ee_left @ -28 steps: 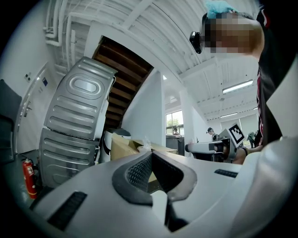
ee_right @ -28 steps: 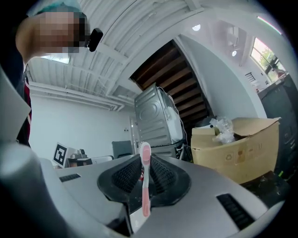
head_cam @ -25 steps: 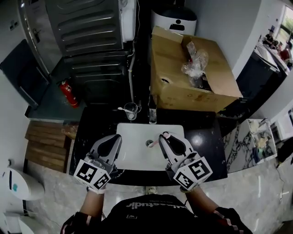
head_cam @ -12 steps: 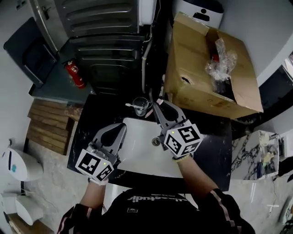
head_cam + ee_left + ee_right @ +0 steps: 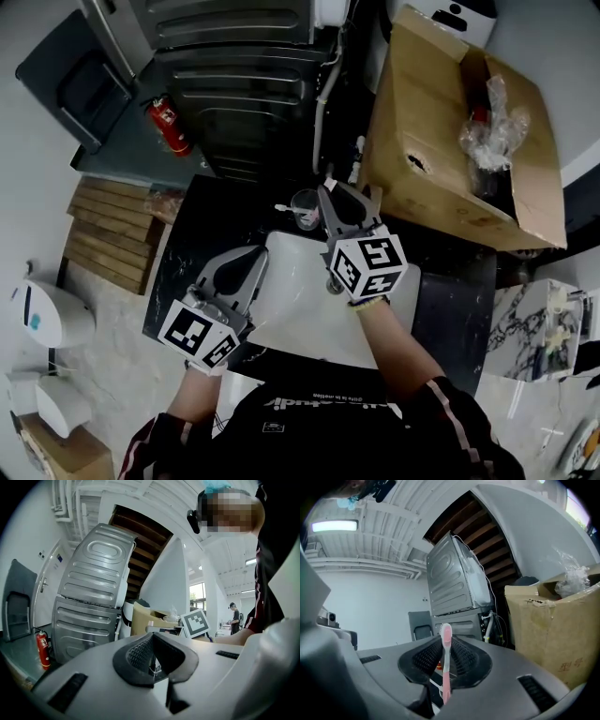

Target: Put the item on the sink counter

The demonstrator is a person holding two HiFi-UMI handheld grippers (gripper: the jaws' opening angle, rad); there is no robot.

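The right gripper (image 5: pixel 349 199) has its 2 jaws narrowed onto a slim pink plastic toothbrush (image 5: pixel 446 653), bristled head upright above the pads. It is over the back rim of the white rectangular sink (image 5: pixel 291 319), near a clear glass cup (image 5: pixel 305 208) on the black counter (image 5: pixel 192 246). The left gripper (image 5: pixel 251 261) has its jaws pressed together, empty.
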